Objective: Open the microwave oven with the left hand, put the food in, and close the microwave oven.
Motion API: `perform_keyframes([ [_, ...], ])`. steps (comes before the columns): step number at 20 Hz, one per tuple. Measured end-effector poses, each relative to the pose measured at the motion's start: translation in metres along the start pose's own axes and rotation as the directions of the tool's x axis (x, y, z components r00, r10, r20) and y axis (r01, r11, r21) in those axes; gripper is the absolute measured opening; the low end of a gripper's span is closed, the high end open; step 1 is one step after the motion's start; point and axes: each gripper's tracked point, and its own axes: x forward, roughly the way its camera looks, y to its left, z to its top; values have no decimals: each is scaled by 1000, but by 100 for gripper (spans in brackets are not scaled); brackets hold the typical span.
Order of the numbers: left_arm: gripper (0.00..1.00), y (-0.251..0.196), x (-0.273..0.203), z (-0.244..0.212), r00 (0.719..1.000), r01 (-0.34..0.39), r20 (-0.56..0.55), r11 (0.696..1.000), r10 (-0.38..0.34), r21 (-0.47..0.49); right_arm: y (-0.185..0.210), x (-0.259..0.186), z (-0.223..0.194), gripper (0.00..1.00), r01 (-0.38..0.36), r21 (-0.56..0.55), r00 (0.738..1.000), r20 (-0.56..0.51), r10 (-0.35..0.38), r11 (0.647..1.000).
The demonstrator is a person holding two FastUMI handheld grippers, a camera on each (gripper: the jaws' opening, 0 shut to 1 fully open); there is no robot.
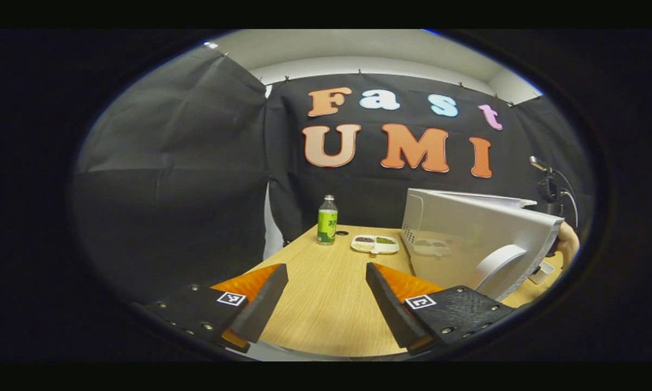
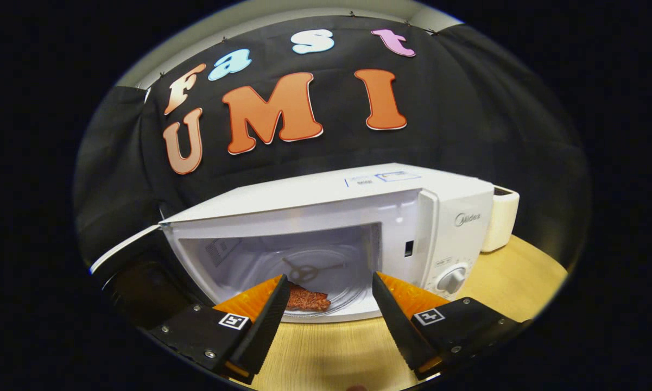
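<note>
Microwave oven [image 2: 358, 217], branded Midea, stands open with food [image 2: 306, 298] inside.

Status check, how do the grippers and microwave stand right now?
Left gripper open, empty. Right gripper open, empty. Microwave oven door open, food inside on turntable. Doorway unobstructed.

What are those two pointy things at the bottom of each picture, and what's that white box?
Those are the fingers of two grabbing tools, one in each of a person's hands. Each tool carries a camera. The left gripper is open and holds nothing; past it are a bottle and a food tray on the wooden table. The right gripper is open too, facing the microwave. Its door is swung open and some reddish food lies inside.
</note>
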Motion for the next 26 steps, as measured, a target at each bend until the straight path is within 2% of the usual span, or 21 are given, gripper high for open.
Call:
perform_keyframes([
  [4, 90, -14, 4, 2, 1000, 17, 4, 1000, -17, 20, -30, -44, 39, 95, -29, -49, 998, 52, 31, 998],
  [6, 55, -27, 8, -4, 999, 47, -3, 999, -47, 21, -49, -60, 55, 95, -20, -71, 997, 78, 26, 997],
  [8, 19, -29, 15, -9, 999, 35, -7, 999, -35, 18, -72, -71, 67, 94, 4, -93, 996, 89, 4, 996],
  [9, 1, -35, 23, -19, 998, 51, -42, 999, -51, 17, -81, -77, 73, 95, 13, -100, 996, 93, -3, 995],
  [11, 1, -55, 18, -32, 993, 87, -84, 996, -86, 4, -96, -88, 86, 95, 14, -99, 995, 104, -4, 995],
  [15, 0, -90, 8, -21, 986, 153, -70, 988, -152, 2, -118, -105, 102, 95, 24, -100, 992, 123, -12, 995],
  [18, 1, -135, -1, -23, 966, 243, -80, 969, -245, -31, -130, -116, 107, 95, 15, -88, 992, 124, -4, 996],
  [26, 1, -247, 5, -23, 911, 402, -105, 916, -399, 9, -177, -133, 114, 95, 58, -89, 991, 126, -46, 994],
])
